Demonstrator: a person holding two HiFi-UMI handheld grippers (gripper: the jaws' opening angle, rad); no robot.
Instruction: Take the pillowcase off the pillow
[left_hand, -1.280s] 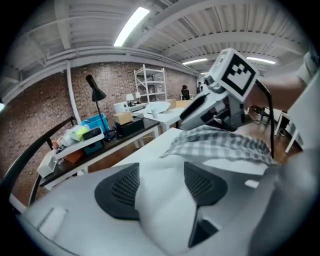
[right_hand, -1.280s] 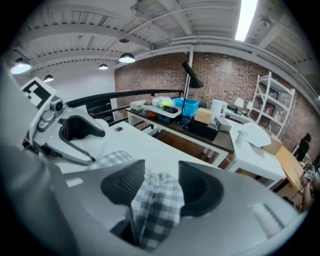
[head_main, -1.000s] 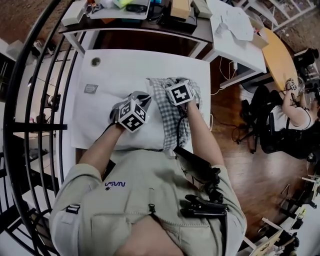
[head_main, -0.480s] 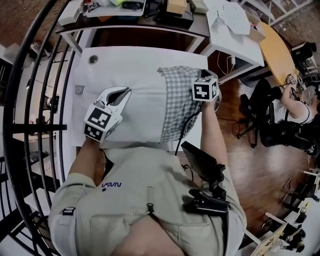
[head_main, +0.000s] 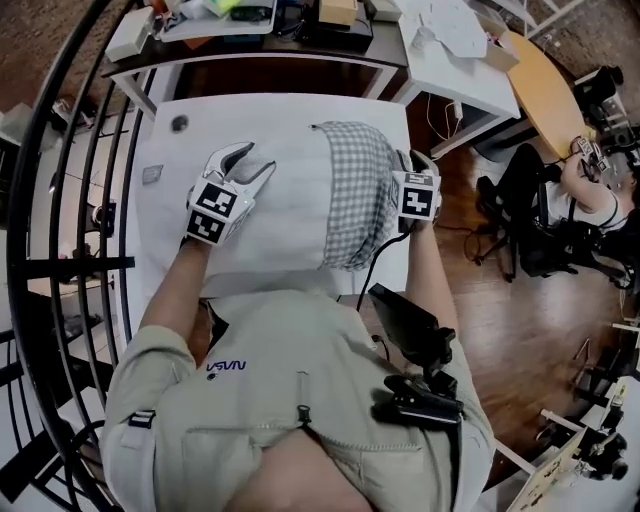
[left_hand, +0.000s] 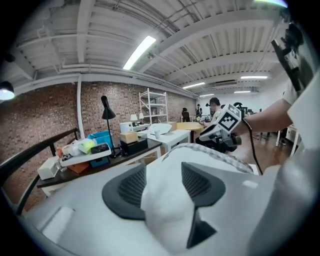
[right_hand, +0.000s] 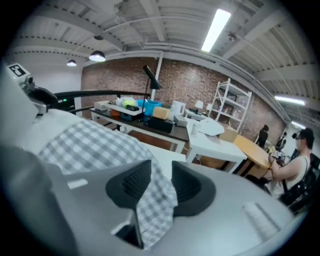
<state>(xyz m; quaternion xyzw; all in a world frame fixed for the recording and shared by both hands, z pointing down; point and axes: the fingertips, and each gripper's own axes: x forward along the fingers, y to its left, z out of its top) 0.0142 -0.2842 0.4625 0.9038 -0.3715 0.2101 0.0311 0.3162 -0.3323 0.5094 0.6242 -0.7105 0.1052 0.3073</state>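
bare table (head_main: 165, 215) left of pillow (head_main: 290, 195), railing (head_main: 75, 150) beyond

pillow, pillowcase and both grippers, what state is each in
pillow, left part bare, right end inside the pillowcase
pillowcase, partly pulled off, bunched over the right end
left gripper, jaws just opened wider, pressing on the pillow
right gripper, jaws just opened wider, pressing on the pillowcase

My left gripper (head_main: 248, 162) and right gripper (head_main: 408, 165) spread apart, jaws just easing wider, pinching pillow (head_main: 290, 200) and pillowcase (head_main: 355, 190).
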